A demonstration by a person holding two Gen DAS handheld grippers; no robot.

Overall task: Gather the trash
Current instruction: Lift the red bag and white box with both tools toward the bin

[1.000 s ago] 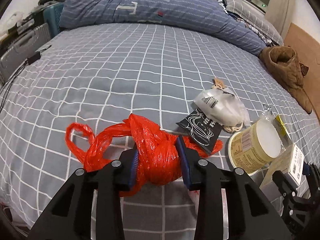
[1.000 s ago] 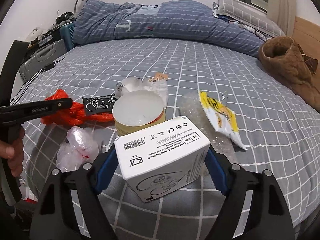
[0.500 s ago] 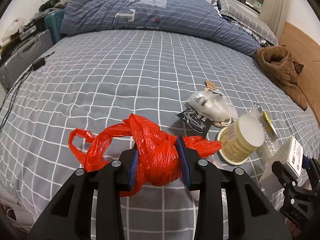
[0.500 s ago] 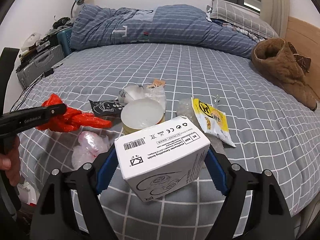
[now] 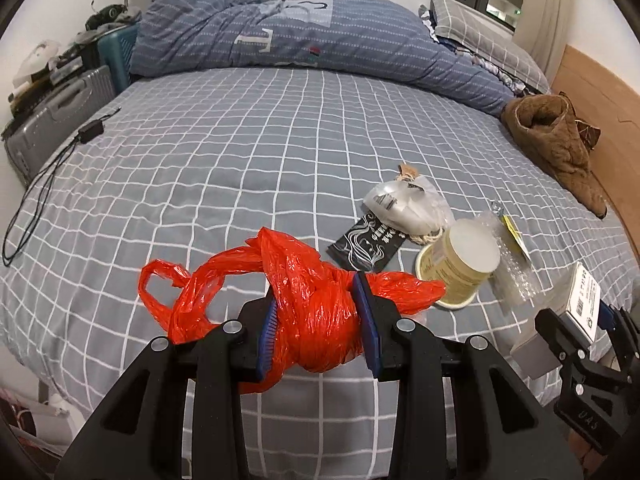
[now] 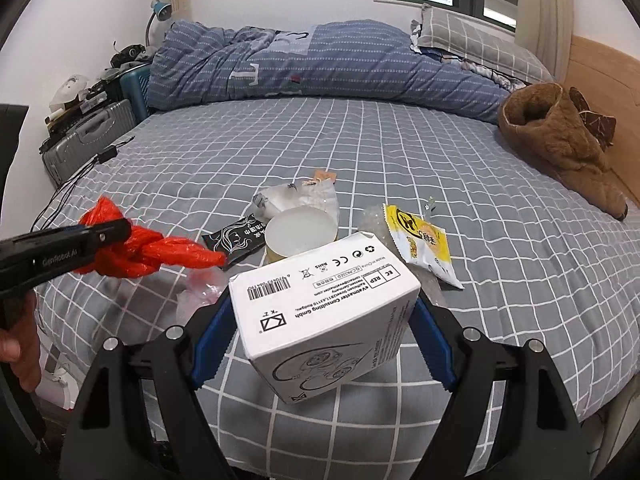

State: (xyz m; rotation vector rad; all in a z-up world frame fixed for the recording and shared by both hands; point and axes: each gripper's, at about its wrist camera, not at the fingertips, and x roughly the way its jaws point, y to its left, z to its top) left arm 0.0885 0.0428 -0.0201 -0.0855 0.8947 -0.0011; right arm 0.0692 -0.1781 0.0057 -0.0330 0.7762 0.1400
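My left gripper (image 5: 318, 330) is shut on a knotted red plastic bag (image 5: 312, 308), held above the grey checked bed (image 5: 200, 168); its loose handles hang to the left. From the right wrist view the same red bag (image 6: 140, 250) shows at the left in the left gripper (image 6: 116, 232). My right gripper (image 6: 320, 336) is shut on a white cardboard box (image 6: 324, 308), lifted off the bed. On the sheet lie a round yellow tub (image 5: 460, 268), a black sachet (image 5: 366, 242), a white crumpled bag (image 5: 408, 206) and a yellow wrapper (image 6: 420, 240).
A blue duvet (image 5: 320, 52) is heaped at the far side, a brown fleece garment (image 5: 556, 140) at the right by the wooden headboard. A cable (image 5: 48, 176) trails over the left edge beside a grey suitcase (image 5: 52, 120). Clear plastic film (image 6: 200, 288) lies near the front edge.
Both grippers have risen and drawn back from the bed with their loads; the red bag and the white box now hang clear of the sheet, and more of the bed shows.
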